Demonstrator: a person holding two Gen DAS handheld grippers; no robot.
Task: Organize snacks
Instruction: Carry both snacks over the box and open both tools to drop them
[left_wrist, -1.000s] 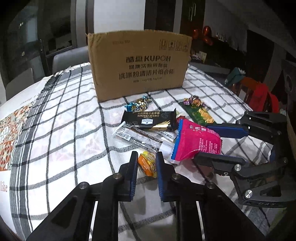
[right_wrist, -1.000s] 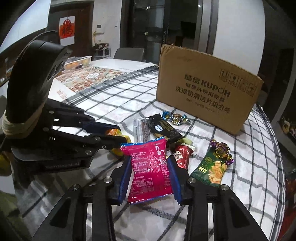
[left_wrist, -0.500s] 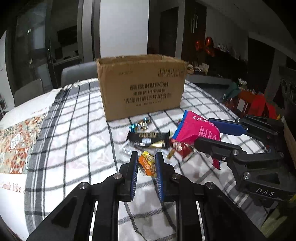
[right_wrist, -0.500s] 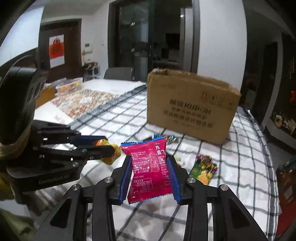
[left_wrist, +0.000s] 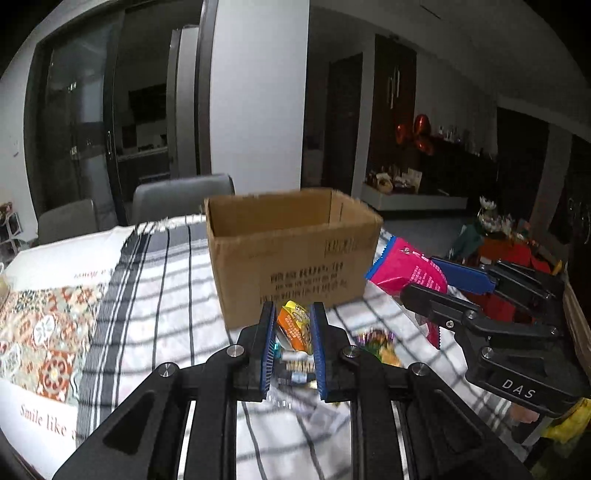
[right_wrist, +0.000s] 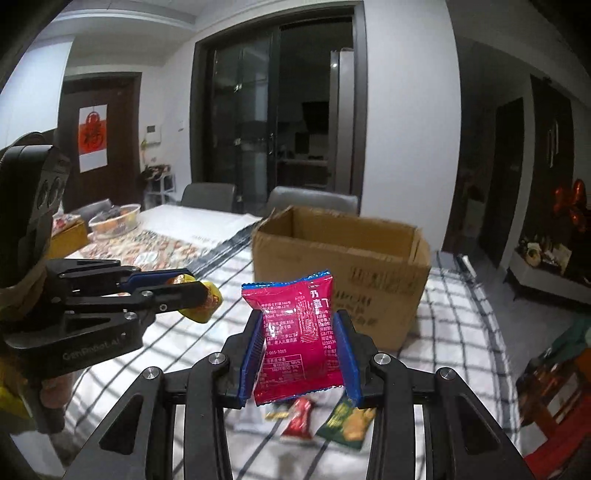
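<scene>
Checked black-and-white tablecloth (left_wrist: 155, 295) is spread under an open brown cardboard box (left_wrist: 291, 258). A small orange snack packet (left_wrist: 293, 325) is clamped in the left gripper (left_wrist: 293, 332), a pink foil snack bag (right_wrist: 299, 332) in the right gripper (right_wrist: 301, 343), both held short of the box. Carrying is judged underway; release above the opening is called for next.

Pink snack packet (right_wrist: 299, 332): hanging upright, clear of the table. Small orange packet (left_wrist: 294, 325): likewise aloft. Open cardboard box (left_wrist: 291, 251): standing beyond them.
</scene>
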